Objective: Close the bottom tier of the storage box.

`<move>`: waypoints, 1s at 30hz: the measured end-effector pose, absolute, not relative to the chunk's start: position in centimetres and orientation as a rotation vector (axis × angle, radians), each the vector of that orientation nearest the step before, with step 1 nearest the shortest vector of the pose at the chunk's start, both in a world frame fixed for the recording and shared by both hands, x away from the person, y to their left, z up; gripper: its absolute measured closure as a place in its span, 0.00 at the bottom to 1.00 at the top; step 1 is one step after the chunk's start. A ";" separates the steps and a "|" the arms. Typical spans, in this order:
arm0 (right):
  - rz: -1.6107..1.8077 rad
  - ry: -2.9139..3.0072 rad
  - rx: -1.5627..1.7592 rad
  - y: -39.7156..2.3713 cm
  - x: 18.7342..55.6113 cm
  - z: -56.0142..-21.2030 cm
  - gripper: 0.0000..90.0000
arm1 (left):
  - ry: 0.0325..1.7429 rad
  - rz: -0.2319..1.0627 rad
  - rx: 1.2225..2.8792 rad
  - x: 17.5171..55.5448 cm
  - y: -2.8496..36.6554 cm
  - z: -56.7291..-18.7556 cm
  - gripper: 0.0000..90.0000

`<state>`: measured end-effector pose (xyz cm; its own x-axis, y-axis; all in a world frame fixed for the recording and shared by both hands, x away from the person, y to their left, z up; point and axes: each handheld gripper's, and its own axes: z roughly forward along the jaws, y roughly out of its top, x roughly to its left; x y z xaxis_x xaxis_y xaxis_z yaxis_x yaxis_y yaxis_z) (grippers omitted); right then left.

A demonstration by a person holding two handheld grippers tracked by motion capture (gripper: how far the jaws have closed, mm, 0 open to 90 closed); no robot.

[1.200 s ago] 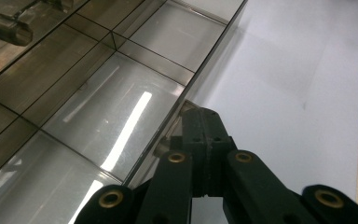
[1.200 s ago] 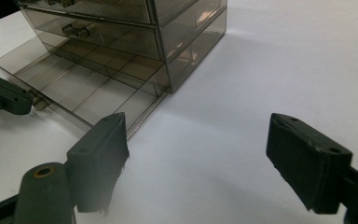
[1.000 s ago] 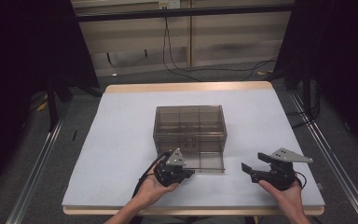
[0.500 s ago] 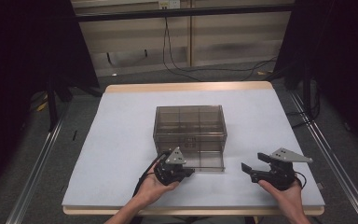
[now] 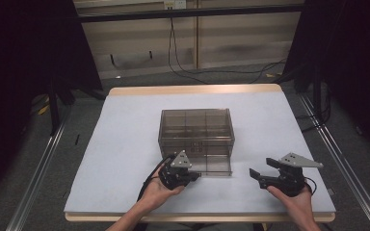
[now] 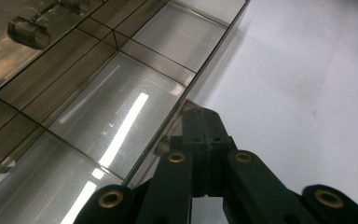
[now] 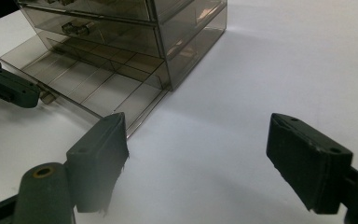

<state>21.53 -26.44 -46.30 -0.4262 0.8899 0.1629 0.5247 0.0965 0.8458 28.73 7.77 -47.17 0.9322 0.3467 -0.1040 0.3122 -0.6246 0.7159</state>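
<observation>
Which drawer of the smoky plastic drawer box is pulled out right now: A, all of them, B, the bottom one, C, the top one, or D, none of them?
B: the bottom drawer juts out over the table toward the person, its dividers showing, while the drawers above sit flush in the drawer box; the left gripper is shut at the drawer's front edge.
</observation>
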 end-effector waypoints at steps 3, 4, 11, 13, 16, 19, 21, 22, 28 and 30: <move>1.266 1.989 1.387 -26.5 21.5 -46.3 0.23 | 0.471 0.057 2.287 28.8 7.8 -47.2 1.00; 1.267 1.988 1.388 -26.5 21.5 -46.3 0.23 | 0.476 0.056 2.283 28.8 7.8 -47.2 1.00; 1.267 1.992 1.383 -26.4 21.5 -46.3 0.23 | 0.506 0.076 2.290 29.6 7.6 -47.5 1.00; 1.270 1.991 1.385 -26.5 21.5 -46.3 0.23 | 0.513 0.076 2.273 29.7 7.7 -47.5 1.00; 1.266 1.988 1.385 -26.6 21.5 -46.3 0.23 | 0.517 0.078 2.276 29.7 7.8 -47.4 1.00; 1.269 1.991 1.385 -26.5 21.5 -46.3 0.23 | 0.514 0.077 2.269 29.7 7.8 -47.5 1.00; 1.269 1.991 1.385 -26.5 21.5 -46.3 0.22 | 0.512 0.075 2.268 29.8 7.8 -47.5 1.00; 1.269 1.991 1.386 -26.5 21.5 -46.3 0.22 | 0.517 0.075 2.262 29.7 7.7 -47.5 1.00; 1.268 1.992 1.386 -26.5 21.5 -46.3 0.22 | 0.511 0.078 2.274 29.8 7.7 -47.4 1.00; 1.269 1.992 1.387 -26.5 21.5 -46.3 0.22 | 0.509 0.074 2.278 29.8 7.7 -47.4 1.00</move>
<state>21.50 -26.50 -46.31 -0.4277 0.8886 0.1656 0.5260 0.0956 0.8451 29.84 7.73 -47.38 0.9179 0.3828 -0.1051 0.3371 -0.6120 0.7154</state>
